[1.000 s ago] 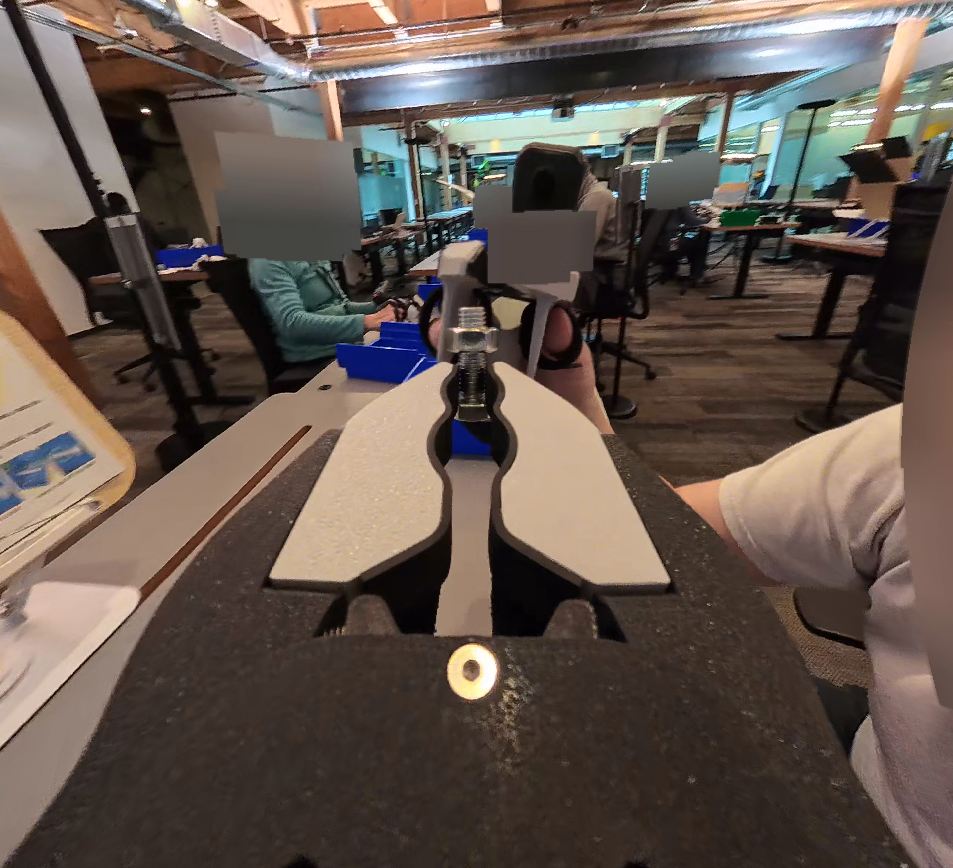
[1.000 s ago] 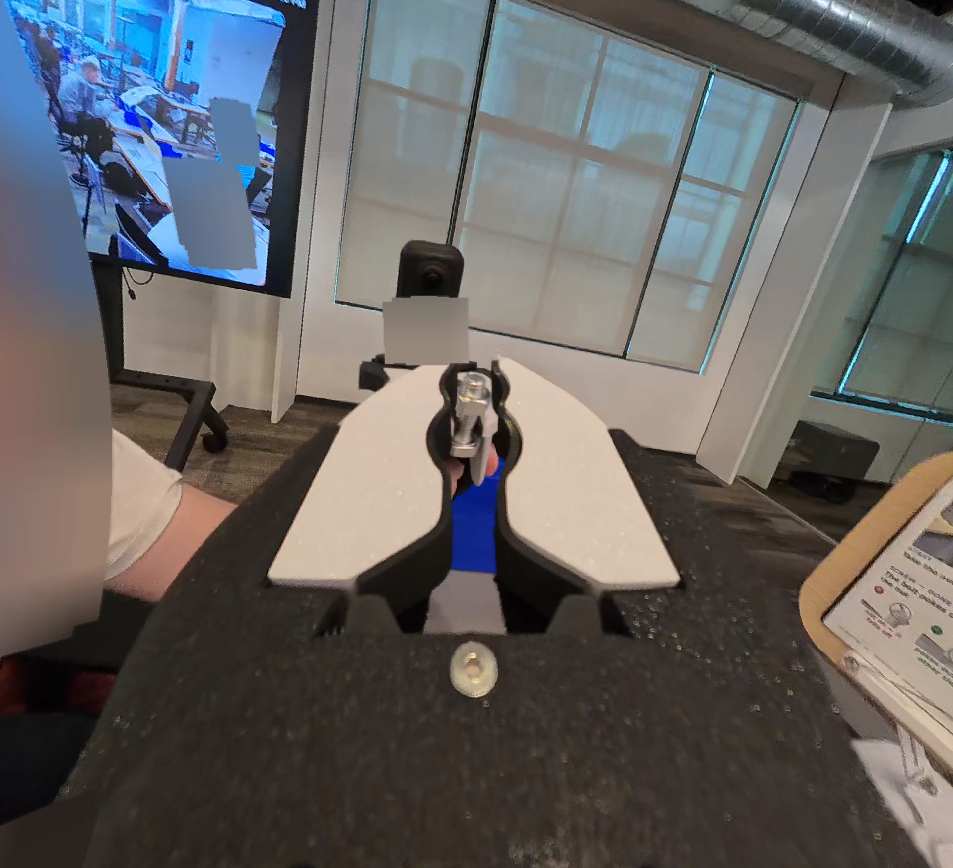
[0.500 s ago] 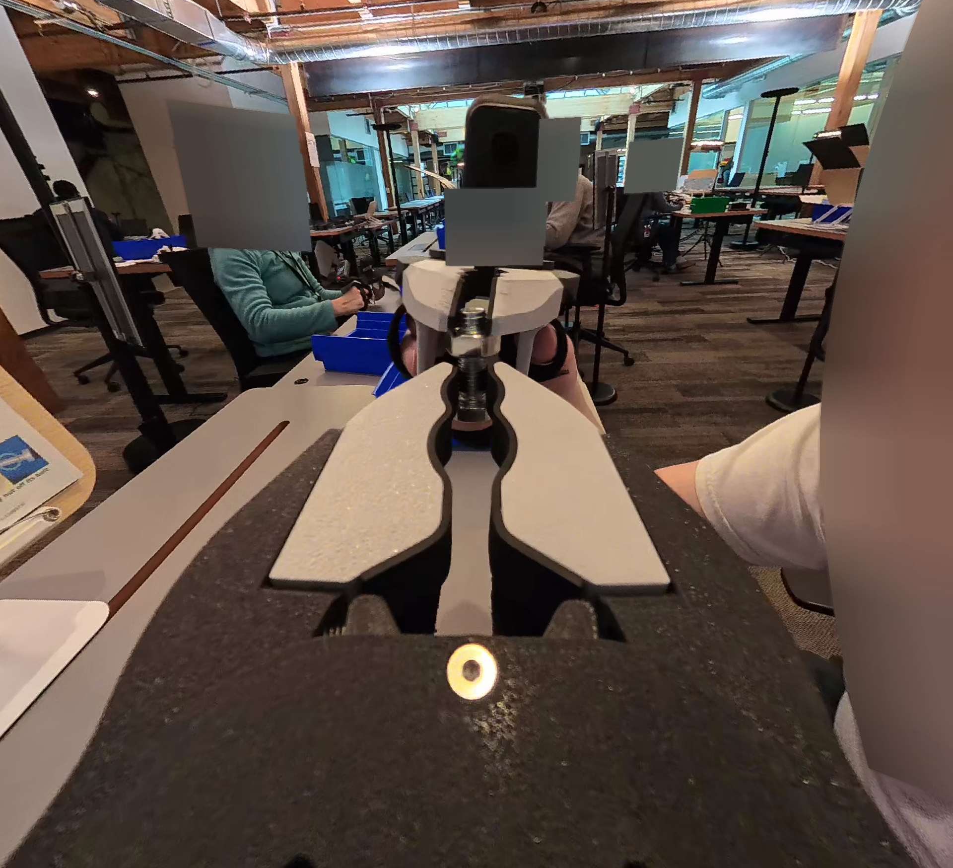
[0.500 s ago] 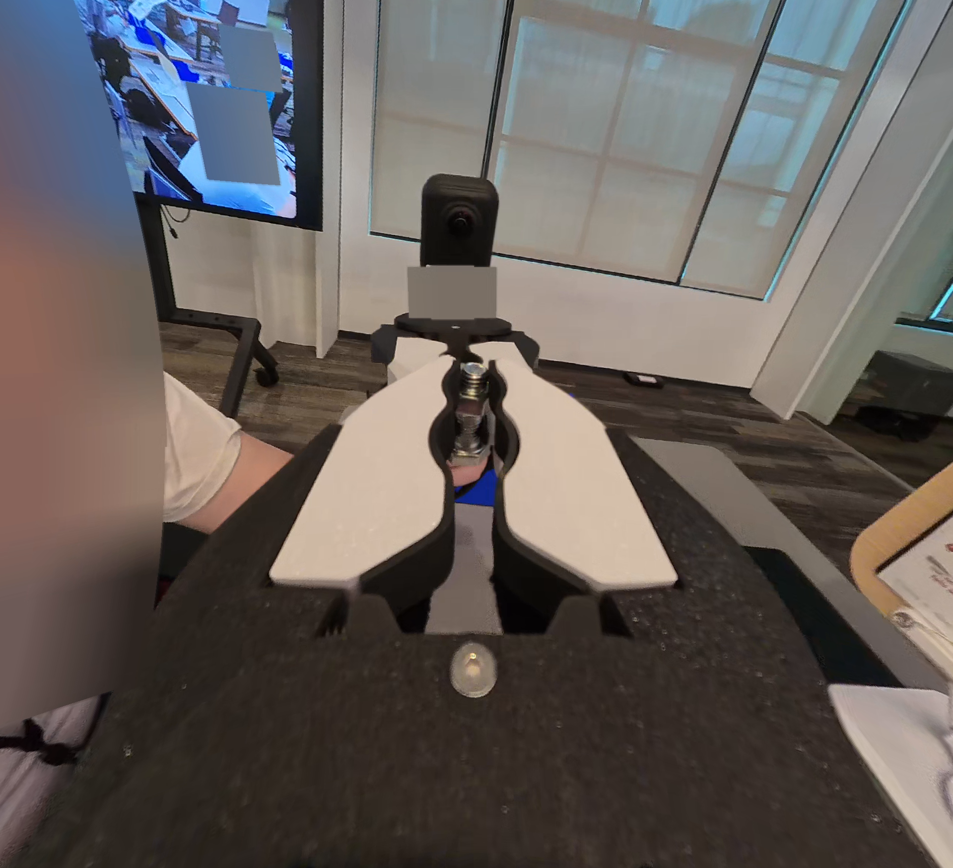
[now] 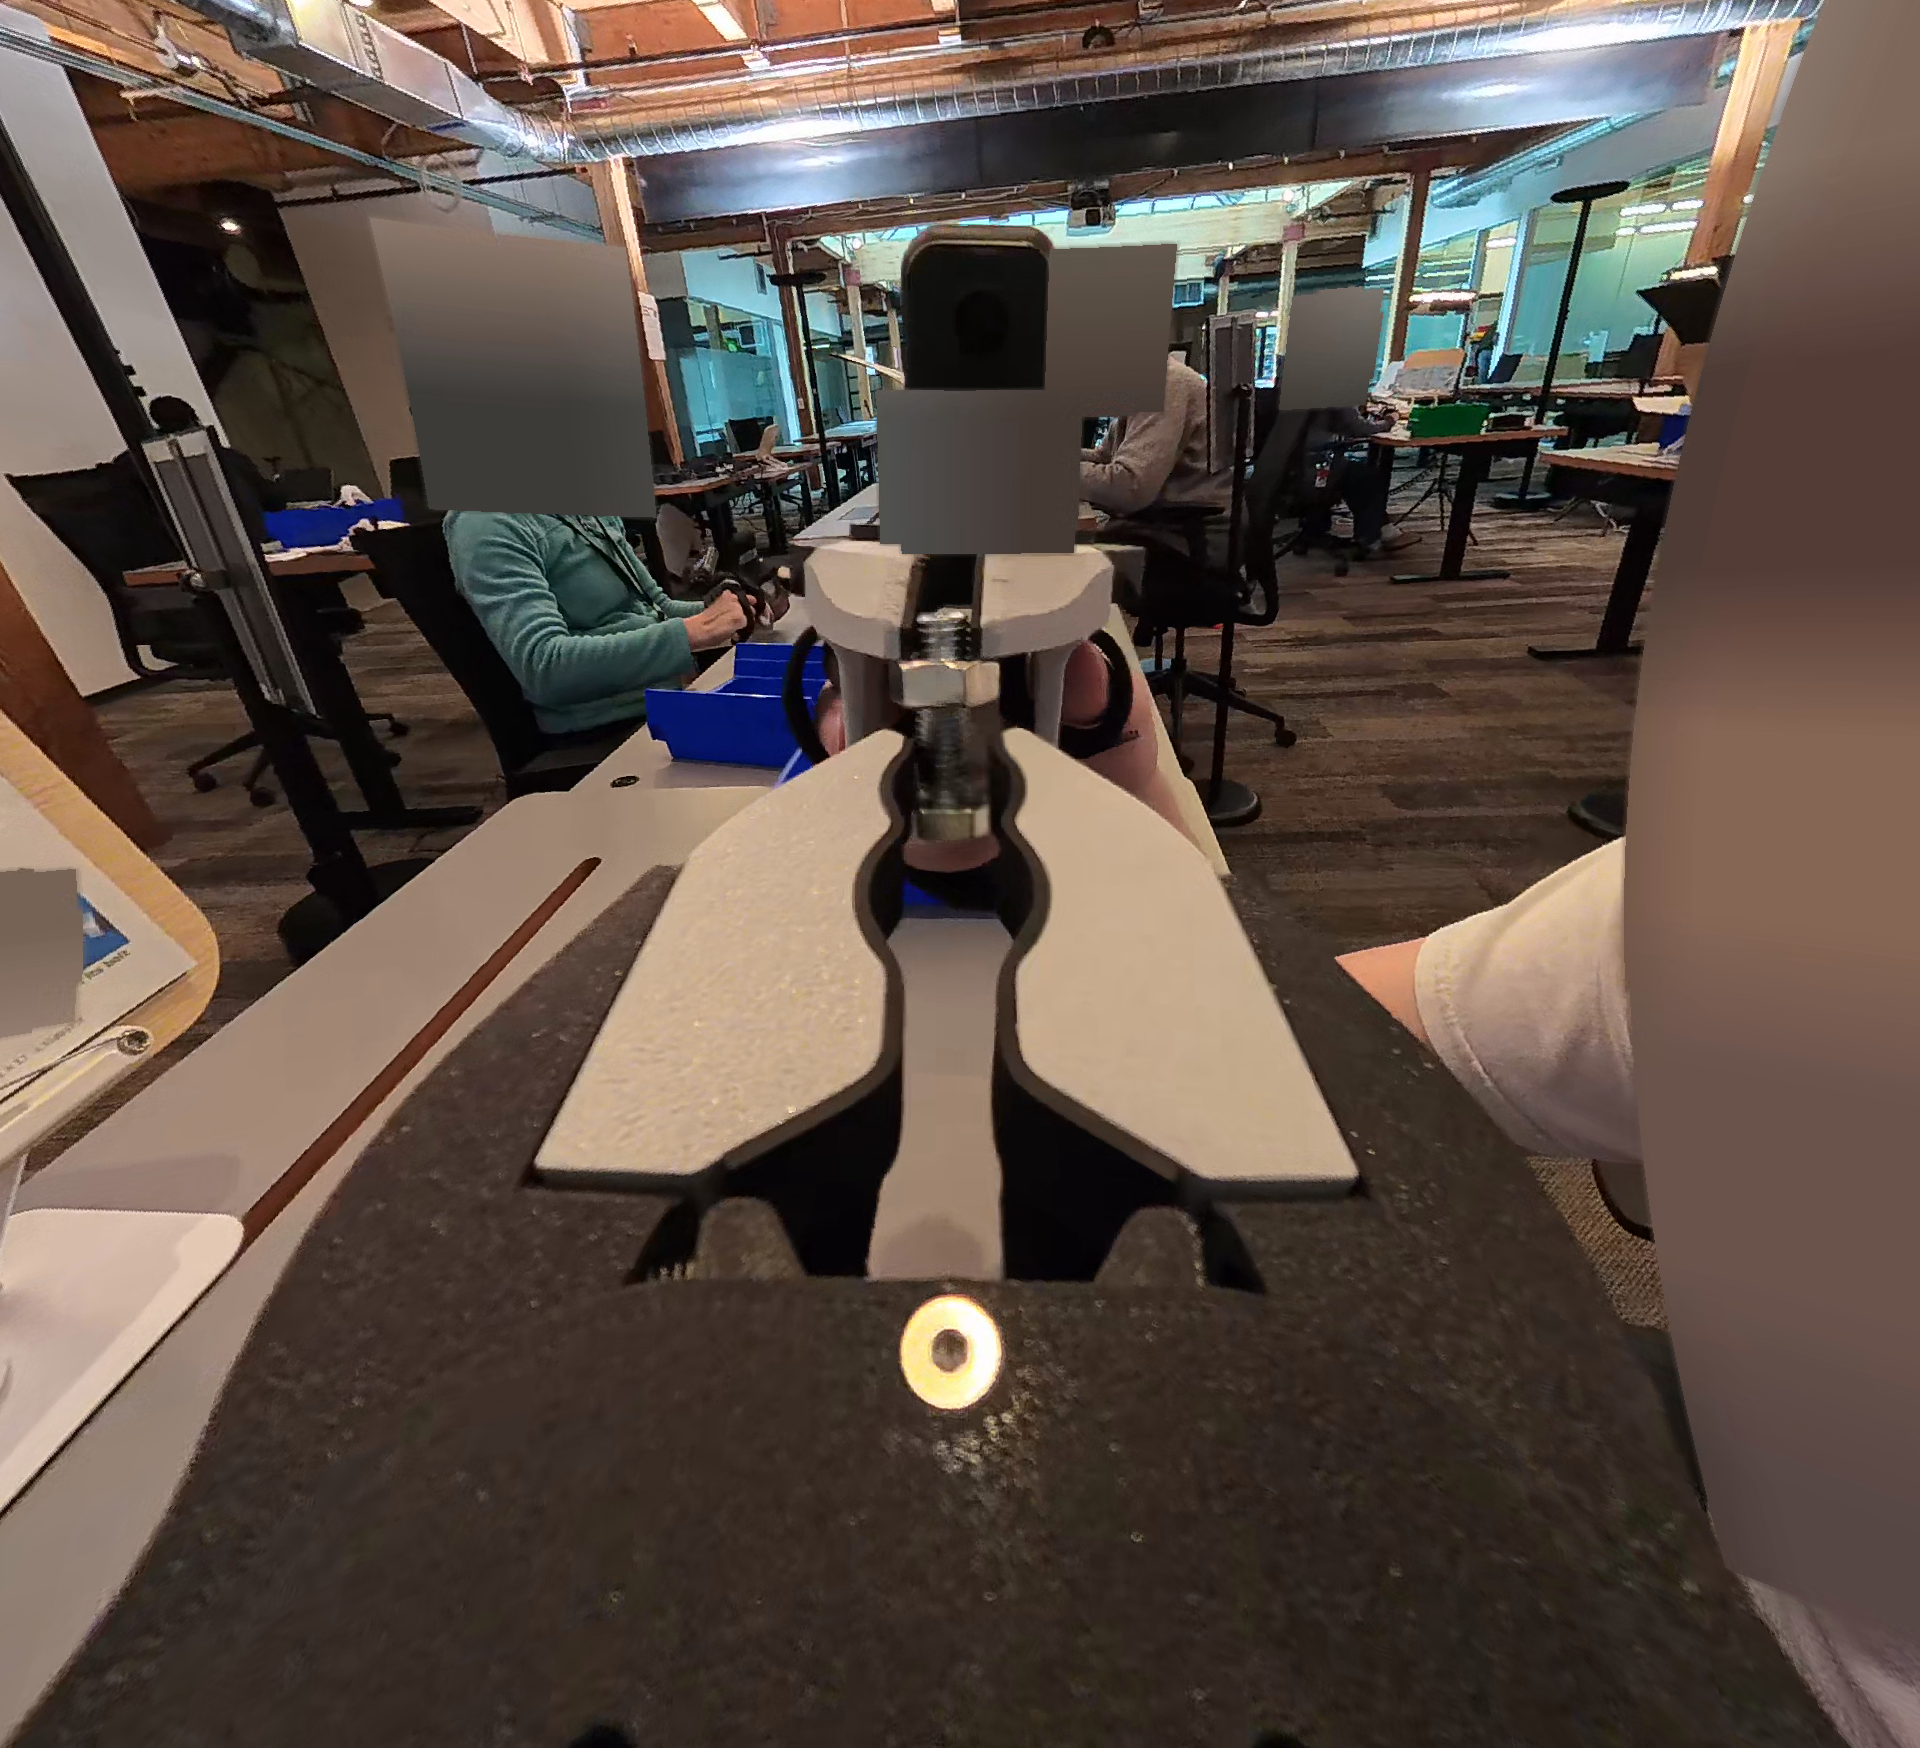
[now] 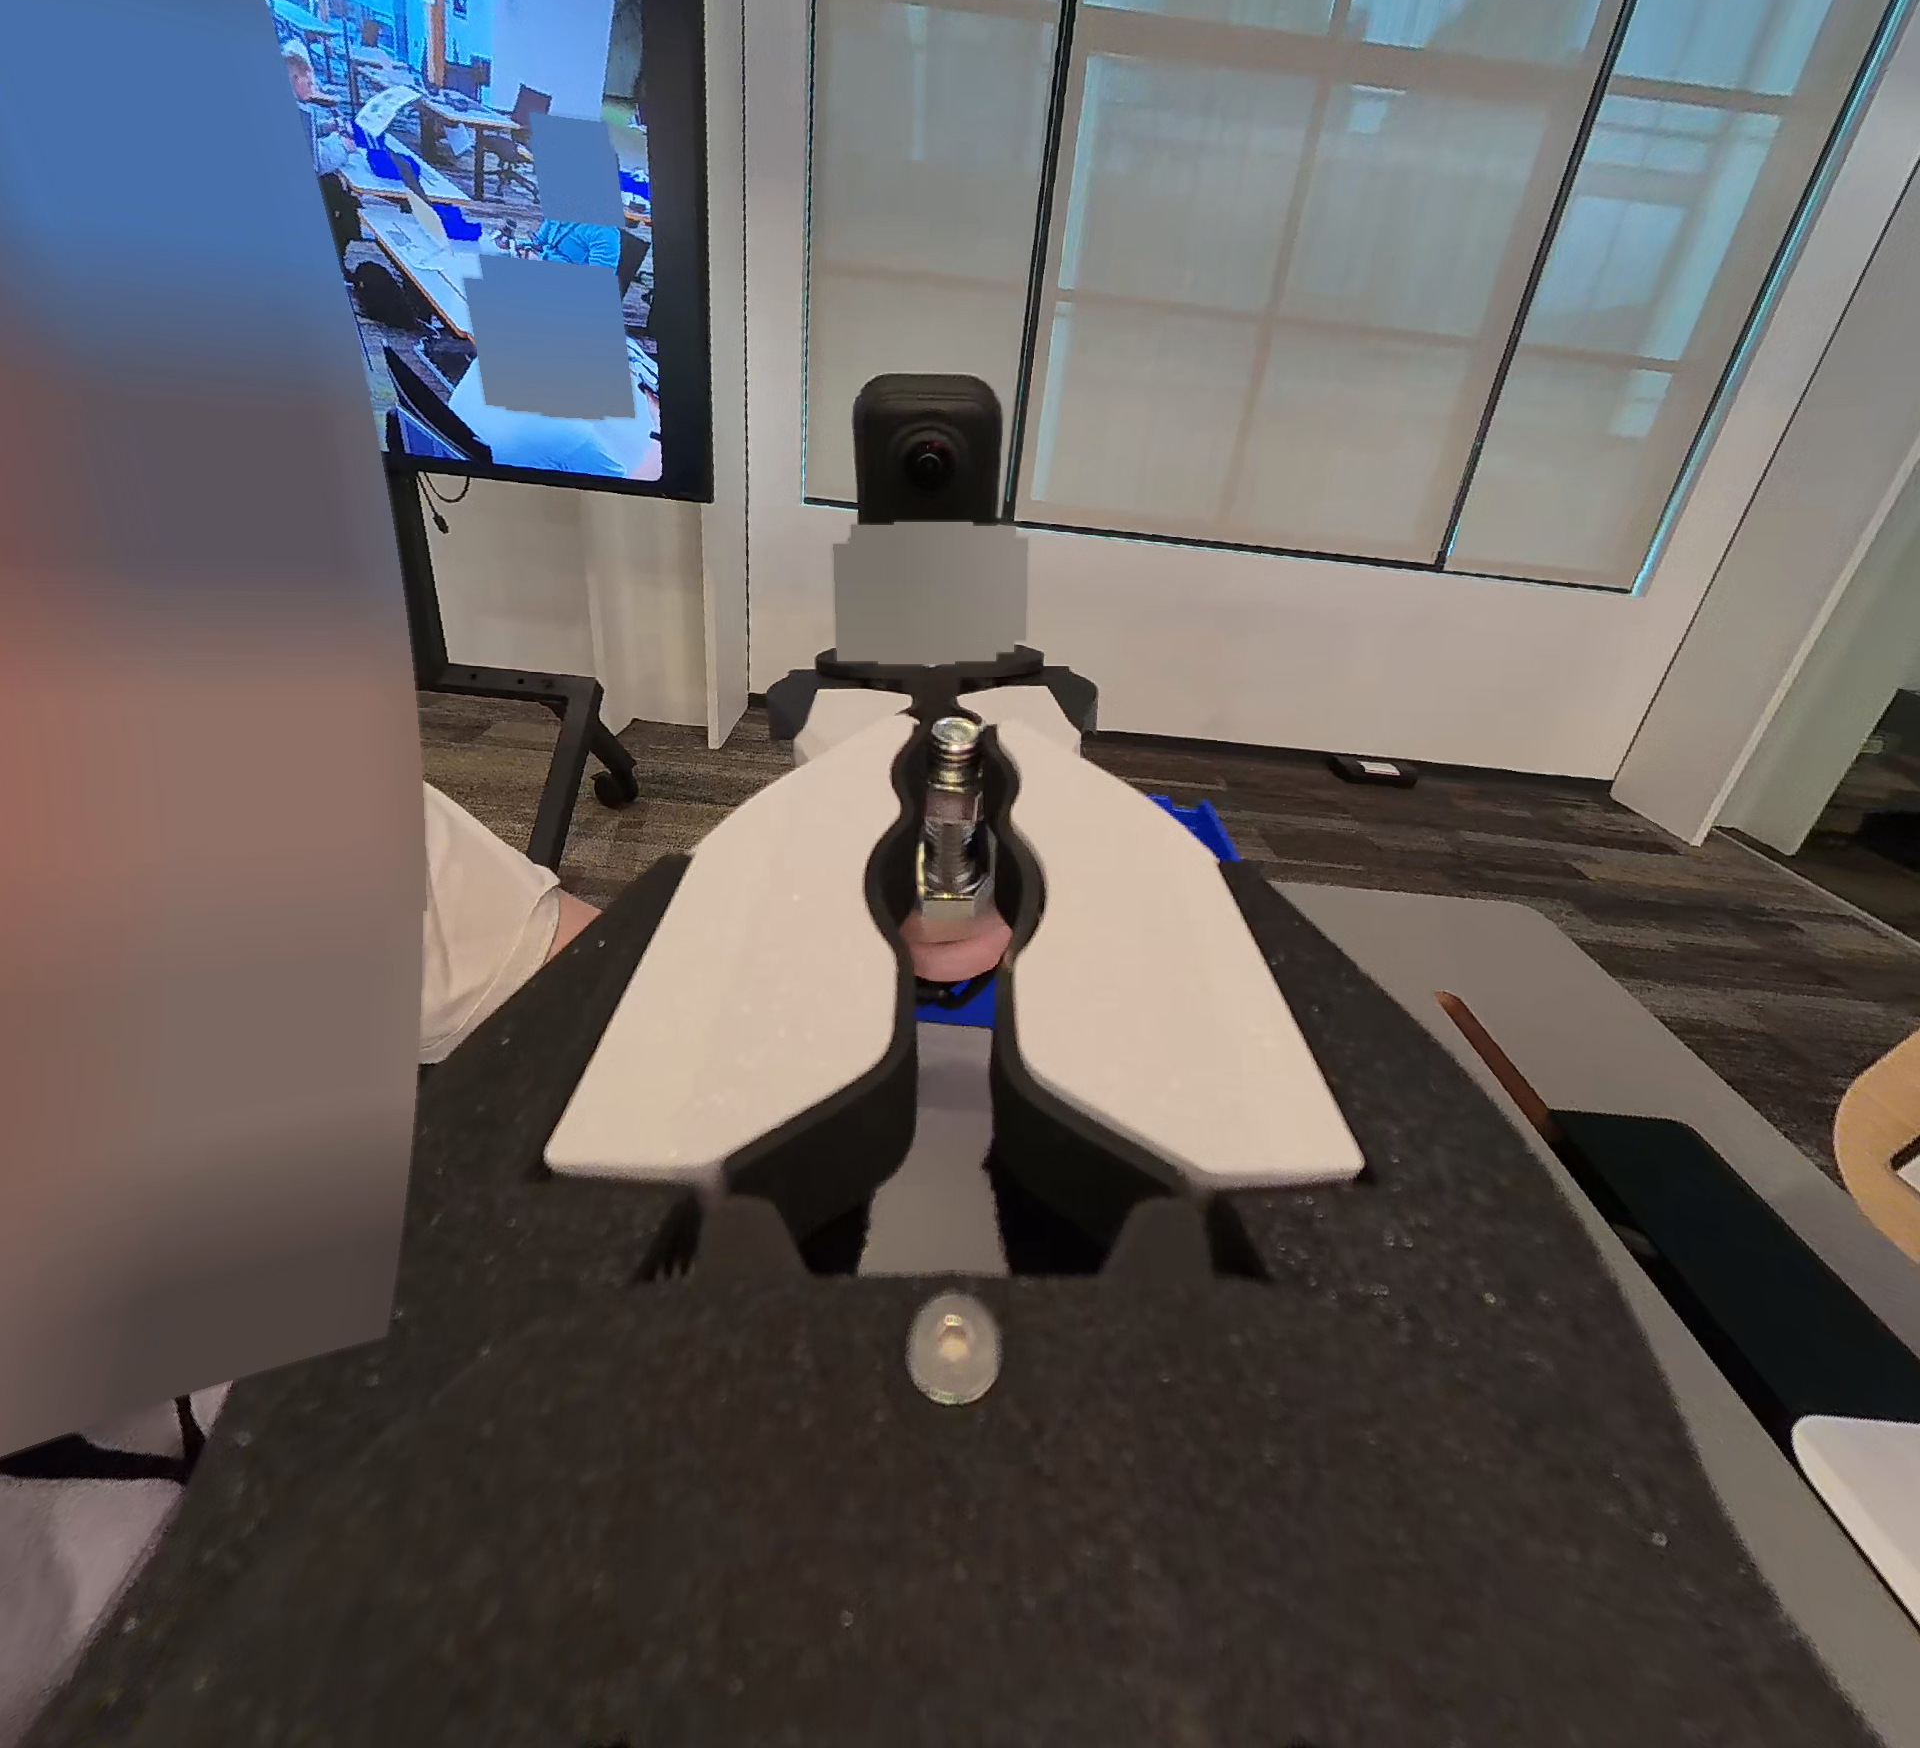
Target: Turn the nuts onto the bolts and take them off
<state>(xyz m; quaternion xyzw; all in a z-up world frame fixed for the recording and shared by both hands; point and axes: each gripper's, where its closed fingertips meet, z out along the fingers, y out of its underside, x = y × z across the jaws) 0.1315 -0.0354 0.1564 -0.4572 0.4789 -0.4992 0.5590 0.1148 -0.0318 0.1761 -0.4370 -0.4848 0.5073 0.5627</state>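
Holding the bolt (image 5: 948, 763) up in the air between my two grippers, I keep its long axis running straight from one tool to the other. My left gripper (image 5: 948, 768) is closed on the shank just above the head, threaded end pointing away toward the right gripper (image 5: 951, 649). My right gripper (image 6: 951, 789) is closed around the nut (image 6: 954, 779) near the tip, bolt head toward its camera. Behind sits a blue bin (image 5: 727, 711).

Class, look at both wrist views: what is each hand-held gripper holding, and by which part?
The left hand-held gripper grips the bolt near its head end. The right hand-held gripper grips the nut threaded on the bolt's shank.
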